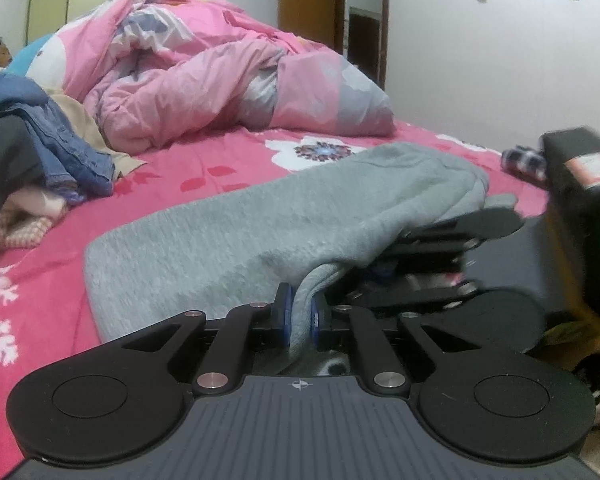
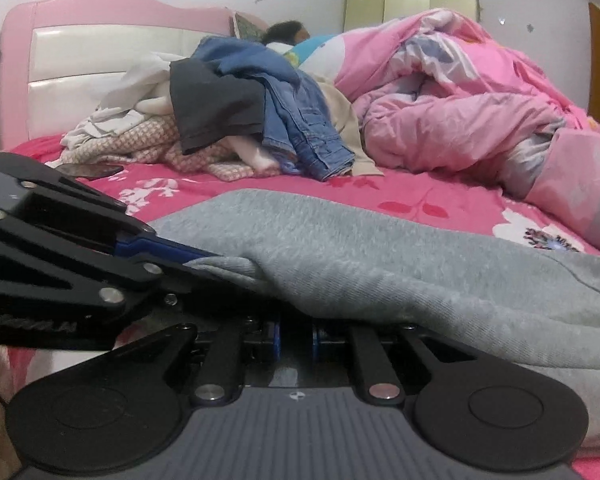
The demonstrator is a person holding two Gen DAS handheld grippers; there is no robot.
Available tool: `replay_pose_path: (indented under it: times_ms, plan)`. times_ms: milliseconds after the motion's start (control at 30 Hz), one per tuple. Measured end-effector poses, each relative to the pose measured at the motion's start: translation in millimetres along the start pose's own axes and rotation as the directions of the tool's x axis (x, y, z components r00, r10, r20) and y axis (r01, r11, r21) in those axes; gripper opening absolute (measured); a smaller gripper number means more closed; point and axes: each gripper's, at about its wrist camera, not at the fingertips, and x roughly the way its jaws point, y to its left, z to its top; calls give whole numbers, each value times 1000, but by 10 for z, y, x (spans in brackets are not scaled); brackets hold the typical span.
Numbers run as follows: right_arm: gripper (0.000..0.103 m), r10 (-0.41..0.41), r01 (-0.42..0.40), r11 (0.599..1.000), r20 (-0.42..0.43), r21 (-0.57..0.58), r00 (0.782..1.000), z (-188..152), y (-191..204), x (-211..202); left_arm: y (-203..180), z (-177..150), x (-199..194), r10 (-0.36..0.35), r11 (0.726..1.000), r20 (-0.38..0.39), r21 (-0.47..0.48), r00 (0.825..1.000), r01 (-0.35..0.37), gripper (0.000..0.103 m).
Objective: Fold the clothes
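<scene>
Left gripper (image 1: 301, 320) is pinched tight on the grey garment (image 1: 260, 236) near the bed's (image 1: 220, 168) edge — right gripper (image 2: 296, 338) is nearly closed, cloth draped over it, can't tell if it's gripping.

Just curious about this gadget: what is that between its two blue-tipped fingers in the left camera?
A fold of the grey garment, pinched in the left gripper, seen in the left wrist view.
</scene>
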Motion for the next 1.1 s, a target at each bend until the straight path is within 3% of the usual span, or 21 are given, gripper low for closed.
replay_pose_path:
  times_ms: [100,333,467,567,700,800,900,967,1000,1100]
  plan:
    - [14,-33,35,997,19,-63,999,-84,18,-145,26,-59,9,-19,1000,-5,-10,1000,19,11]
    - [14,-167,166,966,12,-198,986,-131,167,37,20,-168,52,-11,1000,0,19,1000,11,13]
    - [14,-182,175,948,-1,-267,983,-172,134,-197,-51,-201,43,15,997,8,73,1000,-15,14]
    - [14,-131,121,951,-16,-284,991,-208,-9,-576,-62,-212,36,19,997,9,79,1000,-20,14]
    - [14,-83,93,971,55,-218,995,33,-141,-900,-90,-197,22,33,995,-1,92,999,-33,15]
    - [15,-49,62,992,121,-110,991,232,-226,-820,-111,-186,9,43,994,-8,102,999,-42,17]
    - [15,18,-19,999,24,37,1000,152,-367,-490,-117,-182,-88,52,994,-21,98,998,-49,23]
    - [14,67,-57,992,-89,115,994,-105,-488,-241,-66,-157,-213,29,998,-23,52,999,-27,24]
    - [14,72,-66,988,-35,141,997,-191,-524,-271,-12,-134,-284,7,1000,-9,10,1000,-7,25]
    - [15,68,-63,988,-31,141,997,-182,-527,-268,159,-47,-431,-45,991,53,-121,998,52,25]
